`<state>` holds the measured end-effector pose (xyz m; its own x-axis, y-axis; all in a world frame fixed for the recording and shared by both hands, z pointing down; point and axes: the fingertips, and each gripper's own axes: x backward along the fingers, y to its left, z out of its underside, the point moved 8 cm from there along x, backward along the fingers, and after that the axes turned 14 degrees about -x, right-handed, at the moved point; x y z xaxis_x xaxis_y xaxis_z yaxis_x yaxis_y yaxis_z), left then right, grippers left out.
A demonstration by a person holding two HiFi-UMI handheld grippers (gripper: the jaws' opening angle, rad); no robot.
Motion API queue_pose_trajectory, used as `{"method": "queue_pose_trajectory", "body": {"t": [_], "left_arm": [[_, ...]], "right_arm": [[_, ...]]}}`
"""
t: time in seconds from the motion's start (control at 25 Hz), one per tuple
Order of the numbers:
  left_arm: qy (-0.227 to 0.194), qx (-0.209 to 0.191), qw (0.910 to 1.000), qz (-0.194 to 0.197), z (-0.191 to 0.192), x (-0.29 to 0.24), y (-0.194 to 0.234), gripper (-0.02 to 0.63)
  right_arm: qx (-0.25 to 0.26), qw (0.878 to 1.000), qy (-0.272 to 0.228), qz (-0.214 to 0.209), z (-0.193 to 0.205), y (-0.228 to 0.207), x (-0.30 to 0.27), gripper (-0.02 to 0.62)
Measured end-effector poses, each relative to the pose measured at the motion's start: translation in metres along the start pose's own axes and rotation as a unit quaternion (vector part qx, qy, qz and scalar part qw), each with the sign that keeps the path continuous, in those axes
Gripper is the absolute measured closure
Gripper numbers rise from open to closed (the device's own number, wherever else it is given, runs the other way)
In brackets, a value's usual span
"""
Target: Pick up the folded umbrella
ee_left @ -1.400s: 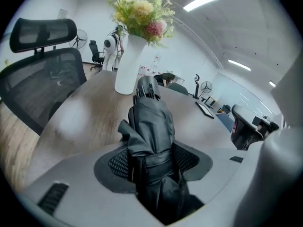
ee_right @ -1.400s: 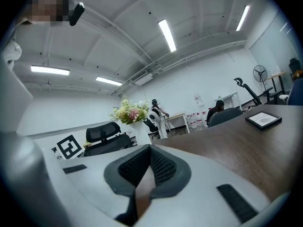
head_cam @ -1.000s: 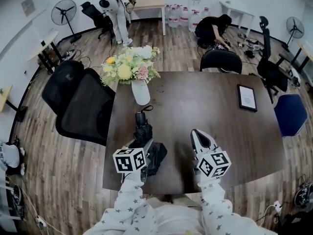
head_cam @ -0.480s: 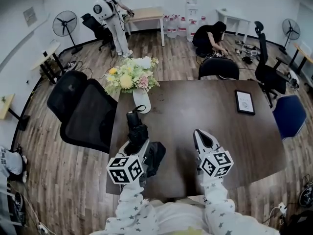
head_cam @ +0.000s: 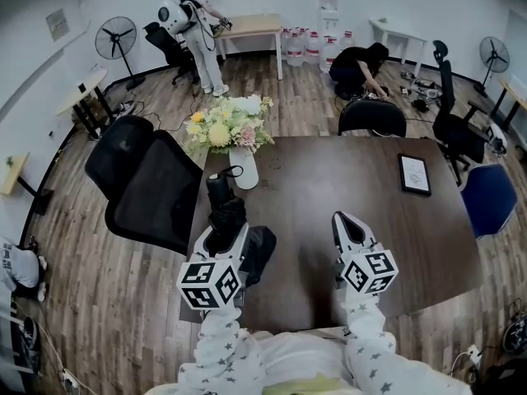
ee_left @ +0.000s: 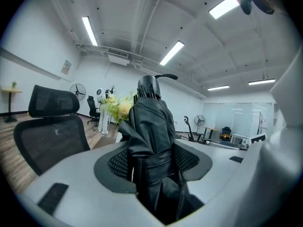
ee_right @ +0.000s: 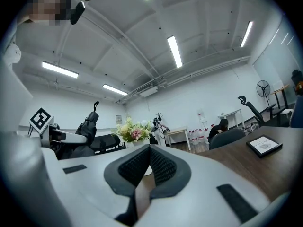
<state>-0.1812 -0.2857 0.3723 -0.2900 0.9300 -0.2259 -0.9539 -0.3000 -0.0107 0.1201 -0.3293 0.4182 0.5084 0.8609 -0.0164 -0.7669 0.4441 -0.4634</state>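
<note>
While flowers [head_cam: 226, 130] fill the vase [head_cam: 244, 173], left gripper [ee_left: 151, 163] jaws clamp the folded umbrella [ee_left: 150, 122] (right gripper [ee_right: 149, 162] jaws together).

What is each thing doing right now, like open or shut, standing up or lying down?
folded umbrella: folded up, strapped, loop end tilted upward.
left gripper: shut on the folded umbrella.
right gripper: shut, holding nothing.
vase of flowers: standing upright on the table.
picture frame: lying flat on the table.
</note>
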Motion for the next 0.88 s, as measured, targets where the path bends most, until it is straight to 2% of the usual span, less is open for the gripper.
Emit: {"method": "queue_pose_trajectory", "body": {"t": [0.36,0.88], "left_arm": [[-0.032,-0.022,0.9989,-0.025,-0.013,0.009,0.008,0.359],[-0.038,-0.028,0.9978,-0.046,-0.014,0.014,0.016,0.359]], "right_arm": [[0.005,1.0,-0.015,0.002,-0.007,0.0,-0.003,0.574],[0.021,1.0,-0.017,0.005,-0.011,0.002,-0.003,0.574]]}}
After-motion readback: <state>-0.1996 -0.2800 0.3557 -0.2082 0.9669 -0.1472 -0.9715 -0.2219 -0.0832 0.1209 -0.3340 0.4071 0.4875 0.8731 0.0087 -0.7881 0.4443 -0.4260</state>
